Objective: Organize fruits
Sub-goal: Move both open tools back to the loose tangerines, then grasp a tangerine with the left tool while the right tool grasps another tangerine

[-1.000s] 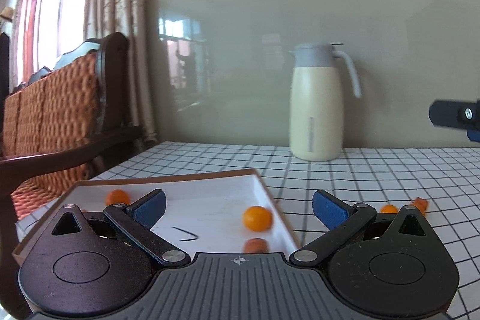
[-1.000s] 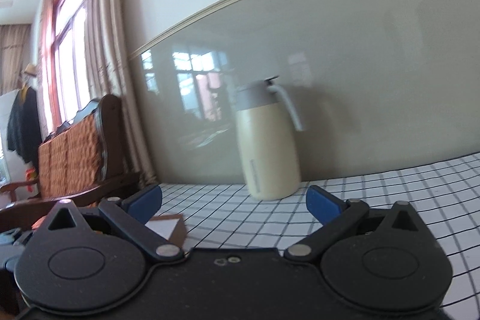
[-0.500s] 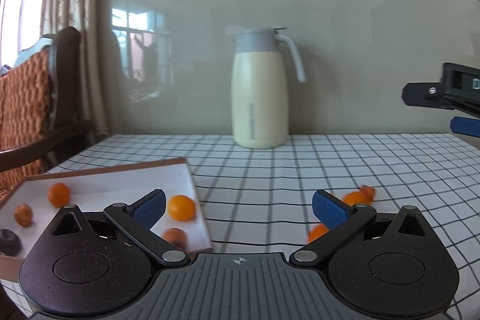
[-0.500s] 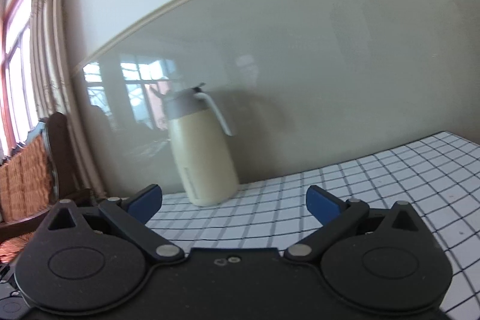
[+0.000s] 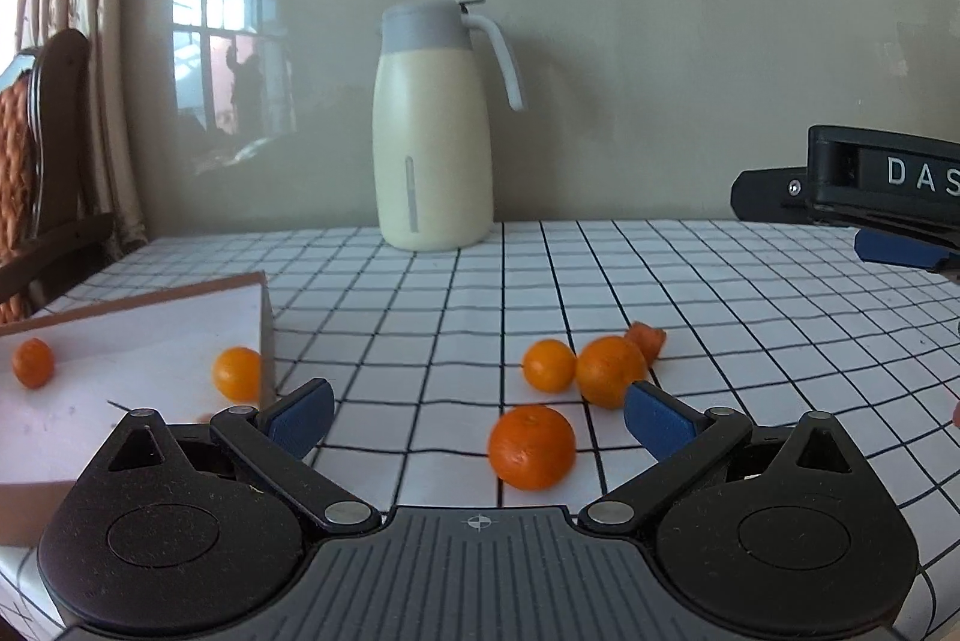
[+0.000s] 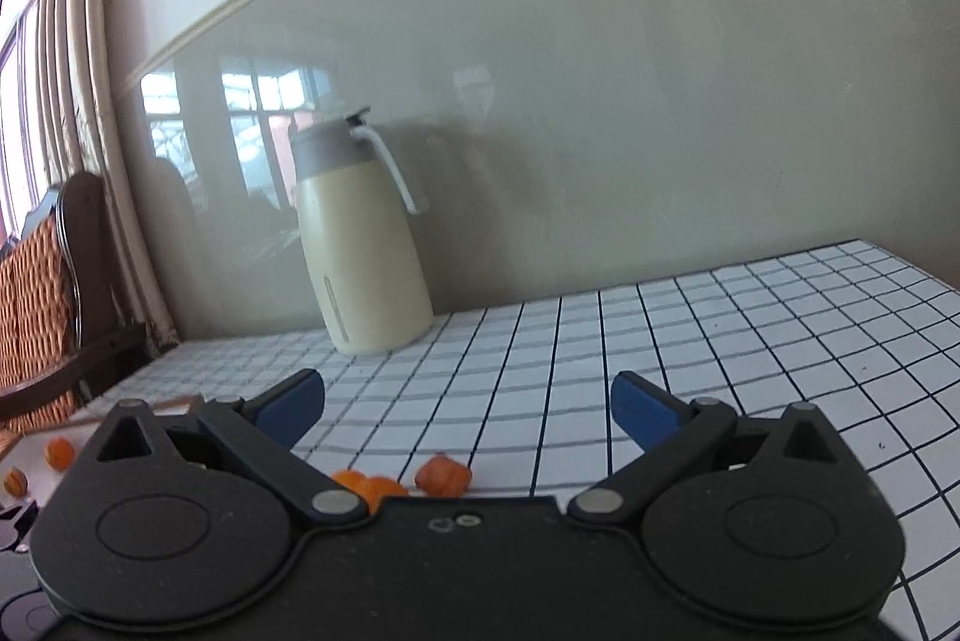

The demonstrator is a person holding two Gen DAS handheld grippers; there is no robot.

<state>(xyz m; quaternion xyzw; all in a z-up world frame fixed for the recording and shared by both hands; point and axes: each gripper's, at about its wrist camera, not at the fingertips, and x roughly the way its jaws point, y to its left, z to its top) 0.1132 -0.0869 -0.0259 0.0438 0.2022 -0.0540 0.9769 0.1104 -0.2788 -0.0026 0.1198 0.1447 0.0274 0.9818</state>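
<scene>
The left hand-held gripper (image 5: pixel 477 416) hangs low over the checked worktop (image 5: pixel 750 317) with its blue fingers spread wide and nothing between them. Just ahead of it, slightly right of centre, lies the nearest orange (image 5: pixel 531 446); beyond that sit a smaller orange (image 5: pixel 548 365) and a larger orange (image 5: pixel 611 371) touching each other, with a reddish fruit (image 5: pixel 647 341) just behind. To the left, the white tray (image 5: pixel 144 329) holds two oranges, one (image 5: pixel 237 373) against its right wall and one (image 5: pixel 33 362) near the left edge. A cream jug (image 5: pixel 432 131) stands by the wall. The right hand-held gripper (image 6: pixel 468 407) is likewise spread apart and empty, higher above the worktop.
</scene>
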